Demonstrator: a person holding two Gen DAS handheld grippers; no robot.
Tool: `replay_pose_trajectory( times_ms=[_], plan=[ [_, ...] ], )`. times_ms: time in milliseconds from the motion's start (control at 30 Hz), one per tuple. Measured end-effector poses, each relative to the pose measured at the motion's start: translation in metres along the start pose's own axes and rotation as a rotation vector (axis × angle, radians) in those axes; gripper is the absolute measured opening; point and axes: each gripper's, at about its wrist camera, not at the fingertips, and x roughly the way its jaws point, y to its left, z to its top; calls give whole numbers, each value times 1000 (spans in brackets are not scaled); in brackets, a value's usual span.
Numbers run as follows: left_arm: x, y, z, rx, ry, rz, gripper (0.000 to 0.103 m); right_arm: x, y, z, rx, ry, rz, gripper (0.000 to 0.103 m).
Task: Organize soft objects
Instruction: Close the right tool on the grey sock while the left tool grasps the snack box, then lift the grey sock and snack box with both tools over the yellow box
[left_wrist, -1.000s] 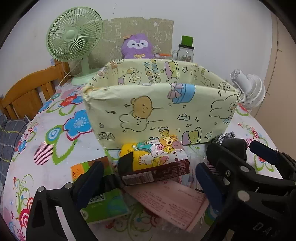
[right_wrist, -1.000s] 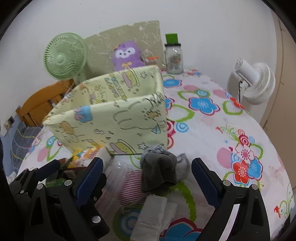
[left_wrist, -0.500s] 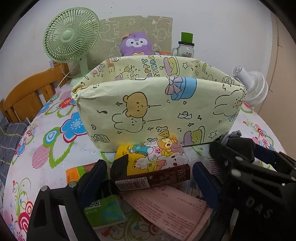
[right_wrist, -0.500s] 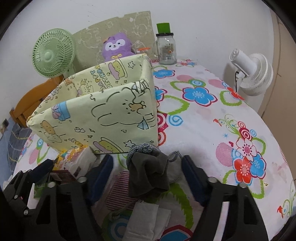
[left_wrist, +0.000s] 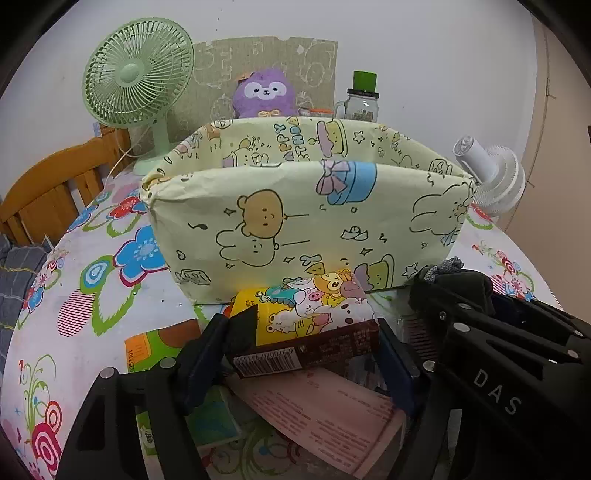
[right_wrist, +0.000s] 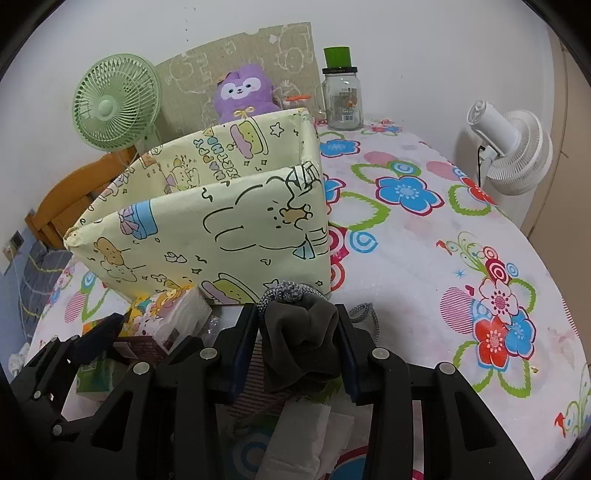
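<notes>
I am closing my left gripper (left_wrist: 301, 354) on the cartoon-printed tissue pack (left_wrist: 306, 321), its pads touching both ends, just in front of the yellow storage box (left_wrist: 295, 221). My right gripper (right_wrist: 301, 343) is closing on the balled grey sock (right_wrist: 301, 332), squeezing it beside that box on the floral tablecloth (right_wrist: 424, 277).

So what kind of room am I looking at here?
Most likely a home, perhaps a dining corner: a table under a flowered plastic cloth, a wooden chair back, a green desk fan and a purple plush toy against the wall.
</notes>
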Motion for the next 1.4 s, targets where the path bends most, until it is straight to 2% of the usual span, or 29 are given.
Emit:
replay_pose_trajectory(
  times_ms=[1400],
  plan=[
    [-71, -3, 6, 3, -137, -8, 77, -81, 24, 6, -90, -159, -24, 44]
  ],
)
